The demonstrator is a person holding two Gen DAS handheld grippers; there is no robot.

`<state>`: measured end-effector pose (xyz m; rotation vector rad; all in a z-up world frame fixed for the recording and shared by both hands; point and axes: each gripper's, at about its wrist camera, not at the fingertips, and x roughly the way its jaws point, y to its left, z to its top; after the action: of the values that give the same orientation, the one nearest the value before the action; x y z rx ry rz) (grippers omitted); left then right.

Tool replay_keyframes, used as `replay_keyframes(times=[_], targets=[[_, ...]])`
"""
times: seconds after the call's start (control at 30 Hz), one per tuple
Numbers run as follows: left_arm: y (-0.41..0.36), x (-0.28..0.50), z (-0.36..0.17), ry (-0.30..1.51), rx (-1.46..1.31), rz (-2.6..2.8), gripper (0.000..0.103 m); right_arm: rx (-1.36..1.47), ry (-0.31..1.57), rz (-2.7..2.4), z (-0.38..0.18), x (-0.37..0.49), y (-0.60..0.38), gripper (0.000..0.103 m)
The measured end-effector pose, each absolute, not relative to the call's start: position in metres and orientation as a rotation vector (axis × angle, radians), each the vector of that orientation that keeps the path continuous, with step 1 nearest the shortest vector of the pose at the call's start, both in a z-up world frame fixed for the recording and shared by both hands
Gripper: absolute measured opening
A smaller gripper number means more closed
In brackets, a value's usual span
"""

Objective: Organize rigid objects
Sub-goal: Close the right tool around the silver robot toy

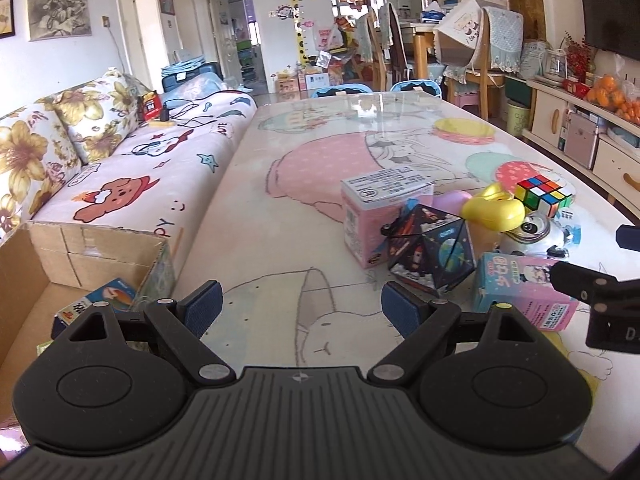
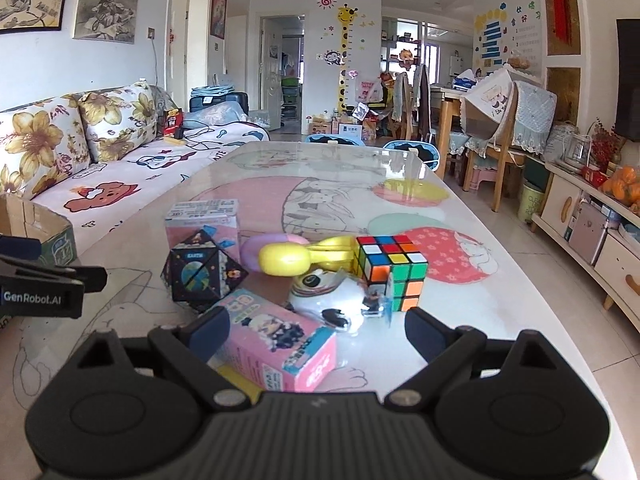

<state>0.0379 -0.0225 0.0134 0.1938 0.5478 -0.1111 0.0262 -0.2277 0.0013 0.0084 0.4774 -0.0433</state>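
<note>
Left view: my left gripper (image 1: 299,305) is spread, empty, over bare table (image 1: 280,208) beside the carton (image 1: 96,256) — one box (image 1: 104,304) already inside, half hidden.

Right view: my right gripper (image 2: 317,330) is spread around the near end of the pink box (image 2: 280,340), not yet clamped. Next, I'd guess: close, lift, carry left to the carton. Cube (image 2: 390,270) and the pile behind it wait — the white toy (image 2: 332,300) is hard to make out.

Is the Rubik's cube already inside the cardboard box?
No, the Rubik's cube sits on the table among the toys, apart from the cardboard box.
</note>
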Motion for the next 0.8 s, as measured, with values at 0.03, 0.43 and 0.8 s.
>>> replay_keyframes(times=[0.03,0.43,0.8], targets=[[-0.022,0.038,0.014,0.546,0.193,-0.118,0.103,0.020,0.481,-0.047,0.001,0.028,-0.232,0.094],[-0.030,0.036,0.011,0.517,0.213,-0.201,0.103,0.173,0.528,-0.006,-0.003,0.061,-0.257,0.102],[-0.031,0.043,0.006,0.529,0.232,-0.232,0.103,0.304,0.605,0.007,-0.014,0.089,-0.270,0.102]])
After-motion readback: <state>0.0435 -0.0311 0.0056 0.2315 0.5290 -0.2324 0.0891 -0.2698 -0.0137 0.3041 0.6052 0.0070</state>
